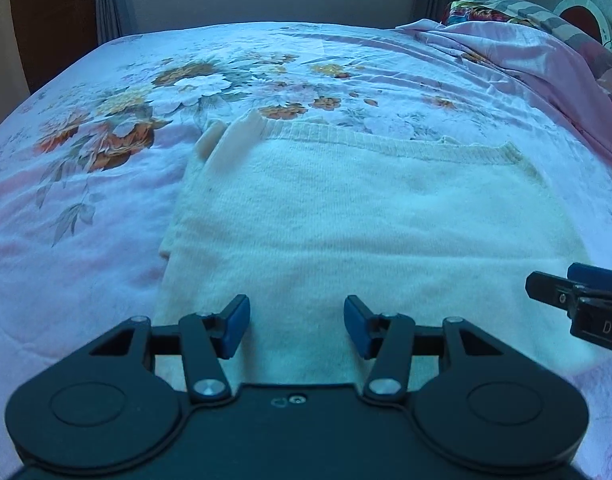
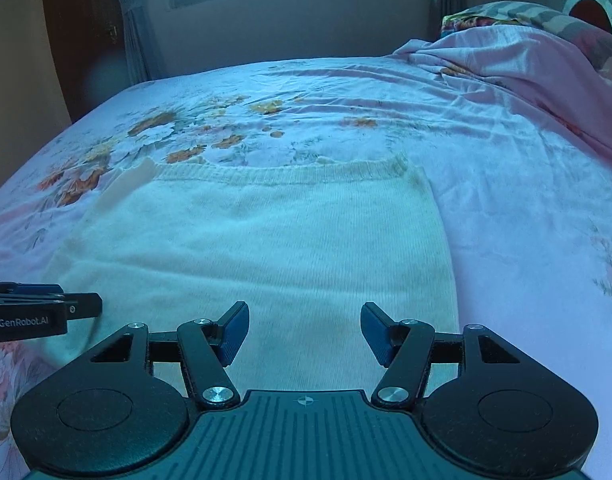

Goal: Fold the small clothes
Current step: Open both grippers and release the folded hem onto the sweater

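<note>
I hover both claws, left claw [image 1: 297,327] and right claw [image 2: 305,333], half-open and empty over the near end of the cream sweater [image 1: 345,216], which lies flat on the bed [image 1: 86,200], its ribbed hem toward the far edge.

Cream-white knit garment [image 1: 345,216] — pale pink bedsheet [image 1: 86,260] with orange-and-white floral print; pillow [image 2: 505,14] seemingly striped grey.

Cream sweater [image 1: 345,216] is showing a soft, fuzzy knit with ribbed hem. Floral bedsheet [image 1: 106,208] is reading as thin, matt, creased cloth. Left gripper [image 1: 297,328] and right gripper [image 2: 304,333] are presenting matt black plastic, blue ribbed pads [image 2: 234,333], shiny metal pivots.
</note>
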{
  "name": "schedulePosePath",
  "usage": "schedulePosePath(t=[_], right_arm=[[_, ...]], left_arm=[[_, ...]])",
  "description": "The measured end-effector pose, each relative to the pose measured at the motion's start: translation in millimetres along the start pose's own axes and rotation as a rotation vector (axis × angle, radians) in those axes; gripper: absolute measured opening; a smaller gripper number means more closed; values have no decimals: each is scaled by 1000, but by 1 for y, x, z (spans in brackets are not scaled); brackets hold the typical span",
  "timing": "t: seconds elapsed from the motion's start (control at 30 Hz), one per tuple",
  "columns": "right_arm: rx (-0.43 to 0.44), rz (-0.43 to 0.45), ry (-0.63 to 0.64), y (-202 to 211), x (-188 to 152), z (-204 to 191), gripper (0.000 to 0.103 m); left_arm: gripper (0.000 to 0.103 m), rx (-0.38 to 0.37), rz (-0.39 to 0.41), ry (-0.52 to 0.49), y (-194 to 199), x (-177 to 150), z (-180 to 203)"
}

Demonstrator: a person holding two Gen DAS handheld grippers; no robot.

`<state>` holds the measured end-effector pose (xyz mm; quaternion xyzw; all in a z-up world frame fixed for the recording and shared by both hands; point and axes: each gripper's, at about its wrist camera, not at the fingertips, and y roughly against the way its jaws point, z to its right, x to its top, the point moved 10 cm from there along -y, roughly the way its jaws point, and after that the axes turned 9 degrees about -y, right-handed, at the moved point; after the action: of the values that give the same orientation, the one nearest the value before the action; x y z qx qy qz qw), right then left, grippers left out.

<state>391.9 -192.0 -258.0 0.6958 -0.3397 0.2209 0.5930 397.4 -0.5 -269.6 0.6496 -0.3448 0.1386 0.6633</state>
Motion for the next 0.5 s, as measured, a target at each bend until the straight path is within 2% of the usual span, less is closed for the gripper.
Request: schedulePosePath(t=[0.07,0.2,0.33,0.5], right_arm=[[-11,-2,3,-9,4,2,62],[-35,-31,22,-30,6,11,62],[-33,-16,20,-42,19,14,62],[-63,1,65,-75,59,15,62]], left_arm=[[52,2,-1,-5,-8,5,0],[62,6,5,-13,-25,19,-2],[61,-13,6,-10,-47,42,-7],[61,-11,14,13,-81,76,-21]])
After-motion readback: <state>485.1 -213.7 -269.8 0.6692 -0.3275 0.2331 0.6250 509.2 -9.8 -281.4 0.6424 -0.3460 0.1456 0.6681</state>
